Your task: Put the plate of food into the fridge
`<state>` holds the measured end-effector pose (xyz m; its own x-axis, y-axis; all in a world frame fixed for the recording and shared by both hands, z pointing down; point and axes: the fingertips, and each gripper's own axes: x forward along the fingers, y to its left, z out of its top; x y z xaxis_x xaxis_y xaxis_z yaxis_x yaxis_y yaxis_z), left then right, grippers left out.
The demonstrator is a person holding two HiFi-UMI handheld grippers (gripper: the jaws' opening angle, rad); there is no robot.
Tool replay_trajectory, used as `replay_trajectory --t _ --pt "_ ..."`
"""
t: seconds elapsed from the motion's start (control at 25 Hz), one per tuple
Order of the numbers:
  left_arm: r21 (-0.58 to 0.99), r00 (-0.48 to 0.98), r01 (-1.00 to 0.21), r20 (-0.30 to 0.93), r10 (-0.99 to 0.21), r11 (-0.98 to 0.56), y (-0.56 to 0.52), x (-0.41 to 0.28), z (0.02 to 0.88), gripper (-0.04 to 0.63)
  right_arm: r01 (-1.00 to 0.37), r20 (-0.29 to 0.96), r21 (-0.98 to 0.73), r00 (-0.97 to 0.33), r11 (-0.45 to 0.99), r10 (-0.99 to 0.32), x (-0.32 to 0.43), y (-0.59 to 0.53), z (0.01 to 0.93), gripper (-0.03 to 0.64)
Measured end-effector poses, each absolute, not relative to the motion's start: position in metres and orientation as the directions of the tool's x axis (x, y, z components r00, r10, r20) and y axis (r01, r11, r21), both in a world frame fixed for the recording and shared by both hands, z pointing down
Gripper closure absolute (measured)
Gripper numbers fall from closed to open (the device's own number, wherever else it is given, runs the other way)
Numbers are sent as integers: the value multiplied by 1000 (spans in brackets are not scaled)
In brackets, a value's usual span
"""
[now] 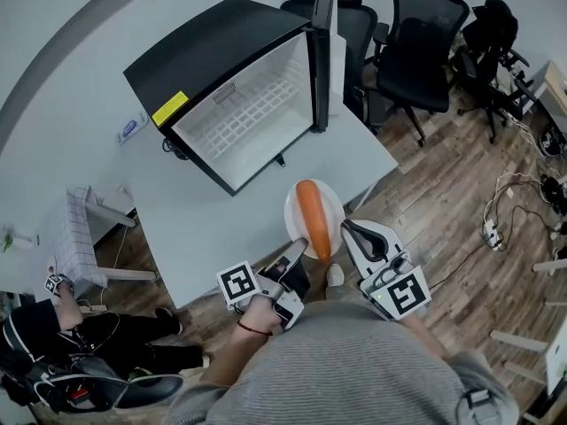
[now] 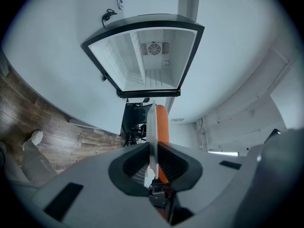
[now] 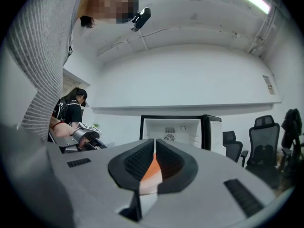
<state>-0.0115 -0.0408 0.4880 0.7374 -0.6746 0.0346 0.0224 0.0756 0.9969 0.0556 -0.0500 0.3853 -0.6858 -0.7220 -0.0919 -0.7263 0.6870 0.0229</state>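
The table [image 1: 204, 228] carries the fridge [image 1: 239, 96], its door [image 1: 323, 51] swung wide at the right and its mouth facing the person. Bare tabletop lies between the fridge and the plate [image 1: 295, 209], which is held at the table's near edge. Both grippers point level. The left gripper [image 1: 299, 244] pinches the plate's near-left rim and the right gripper [image 1: 347, 228] pinches its right rim. Orange food [image 1: 312, 215] lies lengthwise on the plate.

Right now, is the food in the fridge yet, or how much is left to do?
Not yet. Done: the fridge has its door open. In hand: the left gripper and right gripper each clamp the rim of the plate, with the orange food on it, out in front of the fridge. Left: carry the plate in, set it down, let go.
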Motion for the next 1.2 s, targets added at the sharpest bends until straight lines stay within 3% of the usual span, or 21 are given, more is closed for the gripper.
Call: replay_trajectory --t 0.52,1.2 --pt "998 624 29 31 -781 63 -123 -8 490 541 -633 -76 7 -772 774 -631 70 -123 391 601" --pt "998 607 -5 58 -792 69 -206 -41 497 540 -668 -46 29 -744 744 -666 44 -178 395 601"
